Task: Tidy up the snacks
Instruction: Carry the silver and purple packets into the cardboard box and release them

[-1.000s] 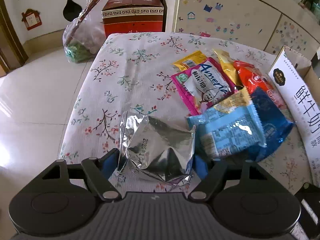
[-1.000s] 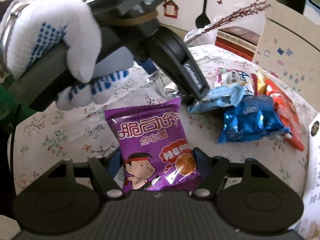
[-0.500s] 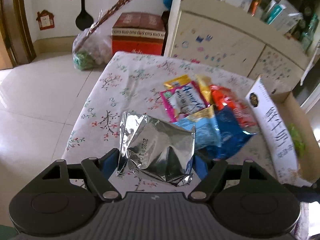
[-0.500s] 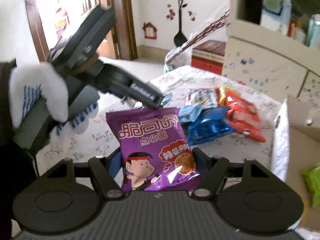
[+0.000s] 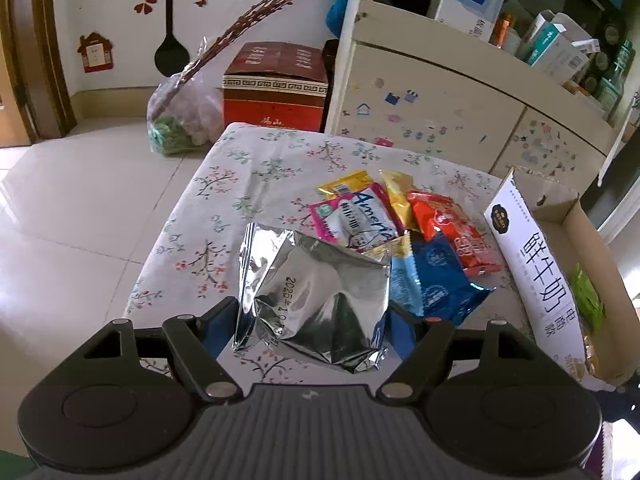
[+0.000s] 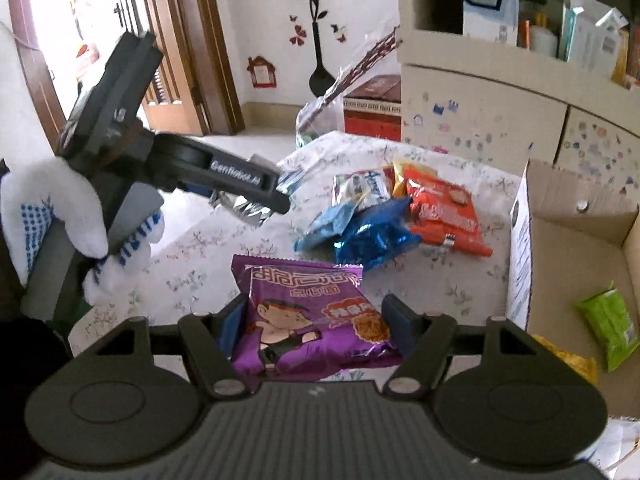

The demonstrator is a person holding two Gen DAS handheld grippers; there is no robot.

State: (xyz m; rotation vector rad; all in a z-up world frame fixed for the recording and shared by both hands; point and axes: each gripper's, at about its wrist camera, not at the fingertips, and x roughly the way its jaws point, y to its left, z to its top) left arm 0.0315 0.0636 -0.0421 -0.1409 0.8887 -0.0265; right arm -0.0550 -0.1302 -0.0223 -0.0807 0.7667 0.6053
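A silver packet is gripped by the left gripper and held above the table. A purple packet is clamped in the right gripper, beside the box; other snacks are left piled on the table.

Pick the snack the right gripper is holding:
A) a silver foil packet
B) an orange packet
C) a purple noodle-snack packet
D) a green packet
C: in the right wrist view the purple noodle-snack packet sits clamped between the right gripper's two fingers.
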